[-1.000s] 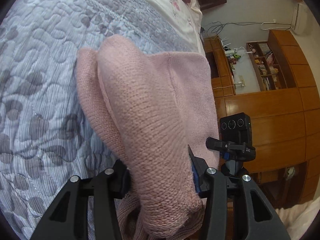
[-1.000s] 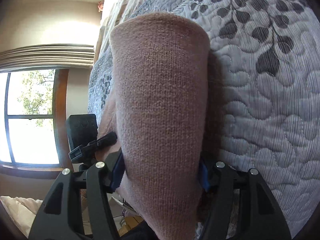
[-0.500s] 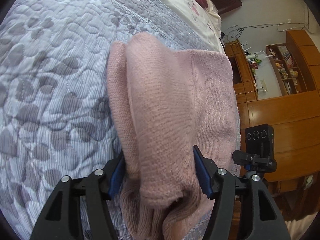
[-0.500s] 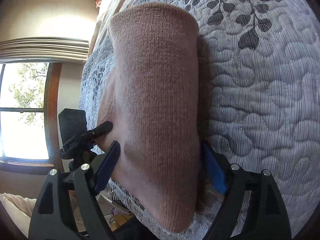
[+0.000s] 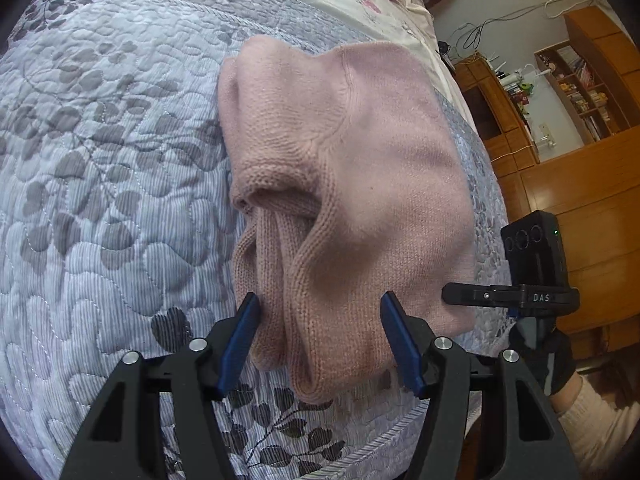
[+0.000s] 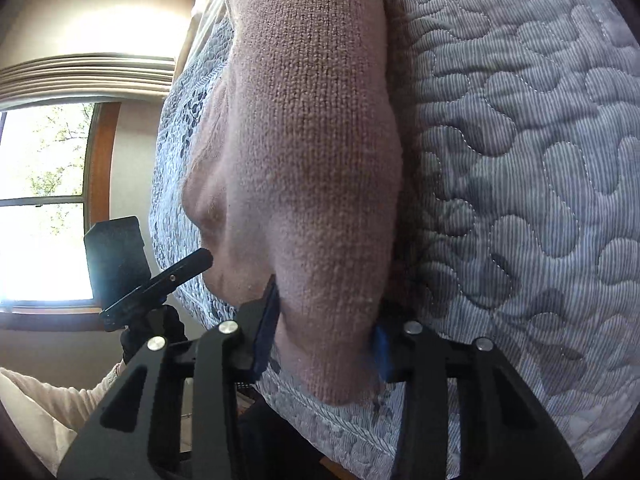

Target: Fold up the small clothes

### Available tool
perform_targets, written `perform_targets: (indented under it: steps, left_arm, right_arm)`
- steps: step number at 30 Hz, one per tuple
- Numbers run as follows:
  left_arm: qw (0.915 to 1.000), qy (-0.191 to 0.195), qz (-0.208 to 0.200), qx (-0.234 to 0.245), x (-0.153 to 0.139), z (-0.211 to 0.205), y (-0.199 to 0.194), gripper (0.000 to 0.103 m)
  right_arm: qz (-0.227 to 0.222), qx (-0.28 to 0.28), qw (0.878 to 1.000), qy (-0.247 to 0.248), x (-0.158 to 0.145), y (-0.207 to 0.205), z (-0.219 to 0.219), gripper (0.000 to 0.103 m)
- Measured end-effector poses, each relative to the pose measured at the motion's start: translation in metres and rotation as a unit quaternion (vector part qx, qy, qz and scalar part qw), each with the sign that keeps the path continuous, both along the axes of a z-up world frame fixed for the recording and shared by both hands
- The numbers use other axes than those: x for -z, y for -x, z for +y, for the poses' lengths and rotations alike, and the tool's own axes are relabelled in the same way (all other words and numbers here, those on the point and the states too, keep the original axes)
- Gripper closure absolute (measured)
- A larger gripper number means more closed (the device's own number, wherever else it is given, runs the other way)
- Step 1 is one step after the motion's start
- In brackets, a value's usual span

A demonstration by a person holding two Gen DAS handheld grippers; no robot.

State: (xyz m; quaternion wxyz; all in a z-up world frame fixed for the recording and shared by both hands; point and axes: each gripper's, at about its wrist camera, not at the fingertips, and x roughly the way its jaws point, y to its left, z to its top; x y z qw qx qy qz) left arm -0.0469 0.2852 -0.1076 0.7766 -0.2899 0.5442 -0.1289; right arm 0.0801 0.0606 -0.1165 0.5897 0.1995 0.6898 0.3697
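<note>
Two claws at a pink knit garment (image 5: 360, 168) on a quilted bed (image 5: 100, 200): left claw (image 5: 320, 340) spread, releasing the fold; right claw (image 6: 320, 332) pinching its edge, pinning it.

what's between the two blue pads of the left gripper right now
The near end of the folded pink sweater, lying on the quilted bedspread. In the left wrist view the left gripper is open, its pads straddling the bunched knit folds.
</note>
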Motion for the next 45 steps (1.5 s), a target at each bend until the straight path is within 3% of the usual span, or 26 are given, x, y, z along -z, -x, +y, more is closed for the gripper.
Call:
perform_targets:
  steps: [4,6,11,12,15,19,24,28,31,38,45]
  left_arm:
    - [0.9995,-0.003,0.031,-0.005,0.022,0.006,0.005,0.039]
    - [0.9995,0.010,0.028,-0.012,0.026,0.011,0.011,0.039]
    - [0.9999,-0.003,0.013,-0.003,0.024,0.010,0.019,0.038]
    - [0.9999,-0.002,0.012,-0.003,0.024,0.010,0.019,0.038]
    - [0.9998,-0.014,0.012,-0.007,0.017,0.006,0.022,0.039]
    - [0.9989,-0.040,-0.015,-0.017,-0.005,0.008,0.034,0.040]
    - [0.9938,-0.095,-0.039,-0.042,-0.025,0.002,0.056,0.036]
    - [0.9882,-0.123,-0.060,-0.069,-0.034,-0.005,0.077,0.029]
    - [0.9827,-0.149,-0.074,-0.080,-0.039,-0.015,0.094,0.028]
    - [0.9725,-0.191,-0.077,-0.109,-0.061,-0.028,0.115,0.027]
    - [0.9693,-0.218,-0.083,-0.078,-0.071,-0.040,0.117,0.026]
  right_arm:
    - [0.001,0.001,1.000,0.009,0.004,0.000,0.003,0.069]
    - [-0.002,0.000,1.000,0.014,0.014,-0.002,-0.007,0.069]
    - [0.004,0.020,1.000,-0.006,0.025,0.001,-0.020,0.064]
    - [0.003,0.023,1.000,-0.011,0.026,0.008,-0.042,0.063]
    - [-0.022,0.022,0.999,-0.007,0.017,0.011,-0.046,0.052]
    - [-0.084,0.016,0.996,0.023,-0.006,0.022,-0.052,0.023]
    - [-0.158,0.024,0.985,0.067,-0.035,0.038,-0.050,0.015]
    - [-0.232,0.030,0.964,0.127,-0.057,0.063,-0.049,0.012]
    - [-0.268,0.045,0.953,0.134,-0.069,0.085,-0.056,0.011]
    - [-0.303,0.071,0.931,0.189,-0.093,0.132,-0.044,0.007]
    - [-0.306,0.086,0.919,0.235,-0.084,0.143,-0.038,0.007]
